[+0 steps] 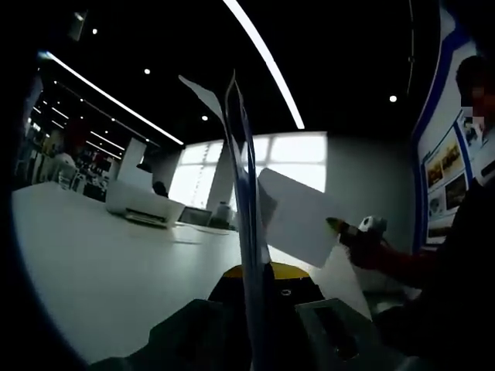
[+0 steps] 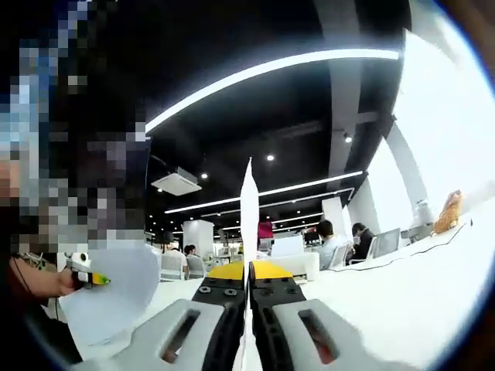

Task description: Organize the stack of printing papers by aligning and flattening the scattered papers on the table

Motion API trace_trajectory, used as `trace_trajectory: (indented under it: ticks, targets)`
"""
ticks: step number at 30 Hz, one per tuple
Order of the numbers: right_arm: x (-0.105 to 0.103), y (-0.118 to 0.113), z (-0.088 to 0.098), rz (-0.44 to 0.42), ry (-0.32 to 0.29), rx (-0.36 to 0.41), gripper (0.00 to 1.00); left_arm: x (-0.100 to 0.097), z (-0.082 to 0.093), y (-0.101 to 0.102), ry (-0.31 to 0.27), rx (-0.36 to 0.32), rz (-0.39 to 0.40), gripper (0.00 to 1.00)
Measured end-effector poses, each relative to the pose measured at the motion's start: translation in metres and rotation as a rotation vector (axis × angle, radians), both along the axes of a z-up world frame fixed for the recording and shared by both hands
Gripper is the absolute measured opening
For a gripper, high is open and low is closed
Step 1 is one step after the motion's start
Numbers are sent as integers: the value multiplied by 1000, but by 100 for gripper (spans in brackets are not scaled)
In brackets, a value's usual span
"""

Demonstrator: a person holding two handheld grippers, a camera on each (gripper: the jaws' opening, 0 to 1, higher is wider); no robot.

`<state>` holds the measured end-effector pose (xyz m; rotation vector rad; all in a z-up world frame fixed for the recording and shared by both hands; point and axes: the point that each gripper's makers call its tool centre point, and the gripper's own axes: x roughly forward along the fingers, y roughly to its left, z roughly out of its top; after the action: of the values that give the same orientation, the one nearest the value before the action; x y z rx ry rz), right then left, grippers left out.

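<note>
Paper fills both my grippers. My left gripper (image 1: 259, 325) is clamped on a thin sheaf of white printing sheets (image 1: 246, 232), held edge-on and upright above the white counter (image 1: 100, 263) — the top corners splay apart. My right gripper (image 2: 249, 325) has its jaws together on a single white sheet (image 2: 249, 209), also edge-on and lifted off the counter. In the left gripper view that other gripper (image 1: 357, 232) shows at the right with a flat white sheet (image 1: 298, 216). A white printer (image 1: 143, 205) sits far back on the counter. Wall posters (image 1: 445, 166) carry pictures — no writing legible.
</note>
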<state>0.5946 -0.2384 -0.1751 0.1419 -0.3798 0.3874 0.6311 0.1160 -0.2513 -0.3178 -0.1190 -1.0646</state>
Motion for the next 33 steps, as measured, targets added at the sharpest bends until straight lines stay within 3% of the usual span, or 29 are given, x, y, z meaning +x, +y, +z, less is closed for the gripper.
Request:
trace_trajectory:
  ticks: [5,12,27,33]
  targets:
    - [-8,5,7,6,-8,2,0,0,0,0,0,-3,0,6]
    - [-21,20,30,36,-53,12,0,0,1,0,1,-6,-2,6]
    - [-42,53,74,171,-156,9,0,3,2,5,11,-21,24,6]
    - [-53,71,86,220,-189,-29,0,5,2,6,22,-24,45,6]
